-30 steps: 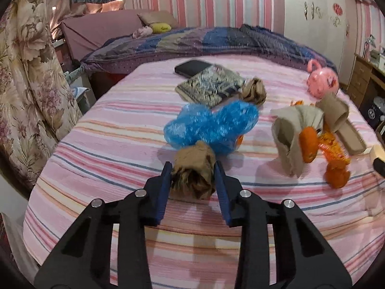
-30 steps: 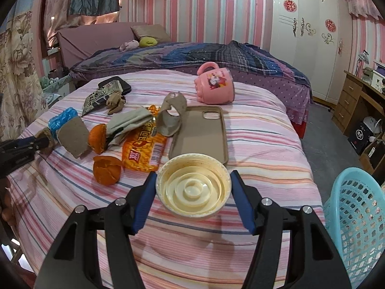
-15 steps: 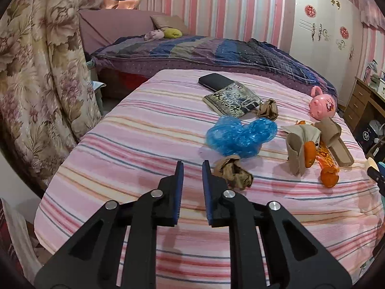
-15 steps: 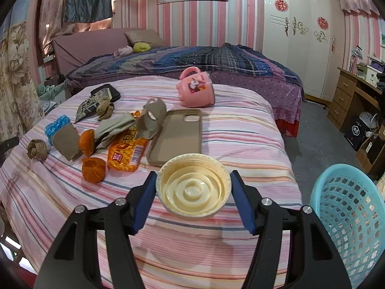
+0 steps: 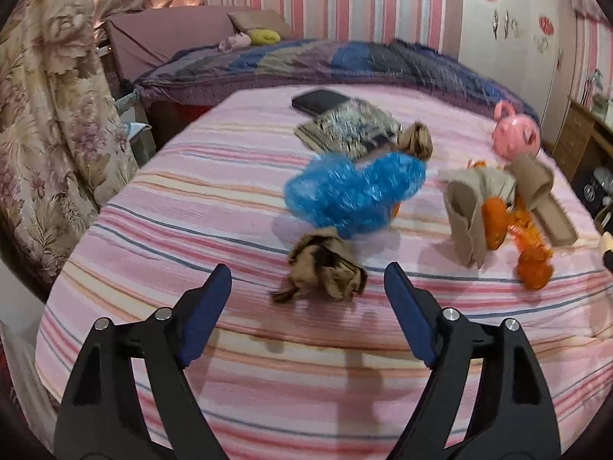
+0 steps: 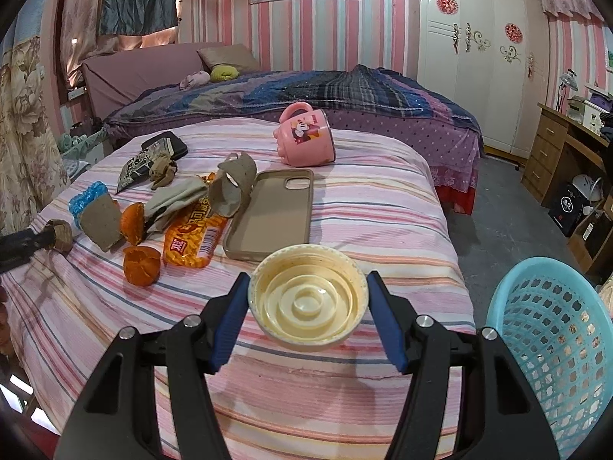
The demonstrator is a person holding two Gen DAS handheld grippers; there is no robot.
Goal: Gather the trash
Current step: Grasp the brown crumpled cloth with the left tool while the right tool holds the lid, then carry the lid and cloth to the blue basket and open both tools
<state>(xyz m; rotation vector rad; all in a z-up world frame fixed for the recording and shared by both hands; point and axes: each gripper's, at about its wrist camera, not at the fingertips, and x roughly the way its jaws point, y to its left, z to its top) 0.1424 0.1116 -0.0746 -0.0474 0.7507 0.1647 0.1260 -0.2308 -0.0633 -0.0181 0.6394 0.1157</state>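
Left hand-held gripper [image 5: 307, 280] spread wide near crumpled brown paper [image 5: 325, 268] on striped bed [image 5: 191, 211], lined up to grab. Right hand-held gripper [image 6: 306, 299] clamped cream lid [image 6: 308, 301], blue basket [image 6: 551, 329] near right for dumping.

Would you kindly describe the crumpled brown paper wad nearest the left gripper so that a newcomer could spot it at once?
Start at the pink striped bedspread and find the crinkled blue plastic bag near its middle. Just in front of that bag, ahead of the open left gripper, lies the crumpled brown paper wad. A similar brown wad sits behind the bag beside a patterned pouch; this one lies nearest the gripper.
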